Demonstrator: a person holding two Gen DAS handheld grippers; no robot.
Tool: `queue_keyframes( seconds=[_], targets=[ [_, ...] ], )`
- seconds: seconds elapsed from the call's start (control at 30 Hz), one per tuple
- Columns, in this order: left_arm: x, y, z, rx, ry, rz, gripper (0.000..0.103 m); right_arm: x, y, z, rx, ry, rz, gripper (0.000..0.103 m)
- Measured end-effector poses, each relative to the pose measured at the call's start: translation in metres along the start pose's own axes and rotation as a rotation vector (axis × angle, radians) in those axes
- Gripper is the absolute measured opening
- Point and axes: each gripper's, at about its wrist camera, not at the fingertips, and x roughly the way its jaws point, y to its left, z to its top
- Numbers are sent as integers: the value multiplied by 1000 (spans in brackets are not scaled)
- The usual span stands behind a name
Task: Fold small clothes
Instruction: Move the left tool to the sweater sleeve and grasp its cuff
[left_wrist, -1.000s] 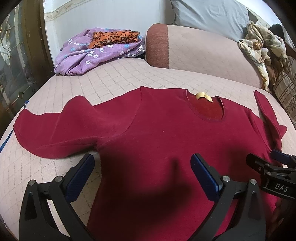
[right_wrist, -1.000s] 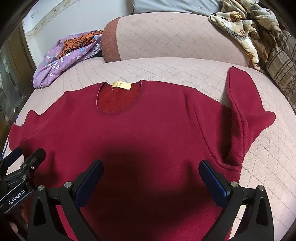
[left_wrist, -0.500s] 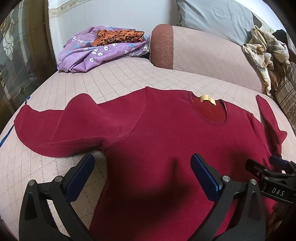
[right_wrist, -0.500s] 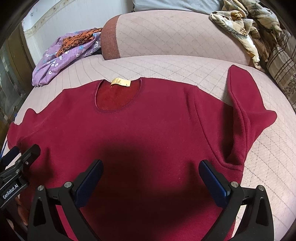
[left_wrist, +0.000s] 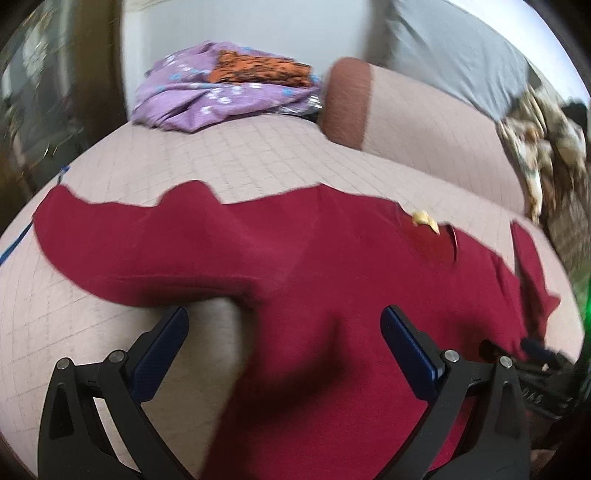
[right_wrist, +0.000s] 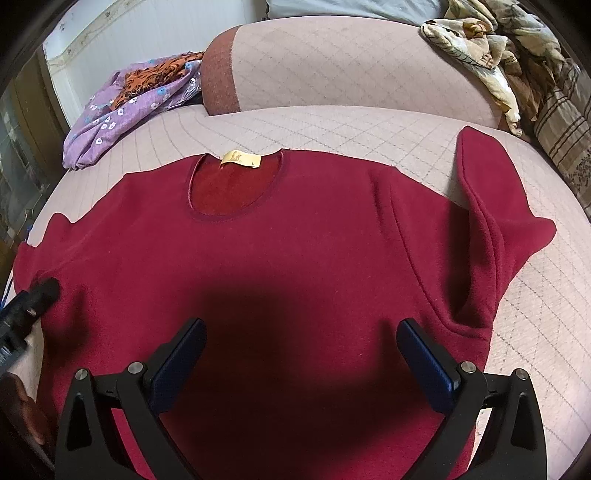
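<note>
A dark red long-sleeved top (right_wrist: 295, 236) lies flat, neck away from me, with a yellow label (right_wrist: 241, 159) at the collar. Its left sleeve (left_wrist: 122, 251) stretches out to the left; its right sleeve (right_wrist: 484, 206) is folded up and bunched at the right. My left gripper (left_wrist: 284, 343) is open and empty, low over the top's left side near the armpit. My right gripper (right_wrist: 301, 350) is open and empty over the middle of the body. Each gripper shows at the edge of the other's view, the left one (right_wrist: 33, 299) and the right one (left_wrist: 535, 354).
The top lies on a pink quilted sofa seat (right_wrist: 332, 125) with a rounded backrest (right_wrist: 351, 62). A purple flowered cloth with an orange one on it (left_wrist: 229, 92) lies at the back left. A crumpled patterned cloth (right_wrist: 491, 48) lies at the back right.
My left gripper has swung left and dropped lower toward the left sleeve; its view is blurred by motion. My right gripper has moved slightly closer over the body. The top has not moved.
</note>
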Motion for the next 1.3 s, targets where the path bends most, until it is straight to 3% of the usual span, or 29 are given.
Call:
queue_keyframes(
  seconds=[0.27, 0.43, 0.6, 0.83, 1.3],
  targets=[
    [-1, 125, 25, -421, 11, 162, 103, 1, -3, 0, 9, 12, 16, 103],
    [3, 195, 36, -566, -28, 289, 103, 1, -2, 1, 3, 15, 23, 103],
    [20, 233, 47, -602, -22, 389, 103, 4, -2, 0, 4, 29, 27, 103],
    [47, 253, 57, -609, 3, 461, 103, 7, 2, 0, -9, 46, 34, 103],
    [69, 256, 62, -552, 44, 485, 99, 10, 6, 0, -31, 49, 21, 103]
  ],
)
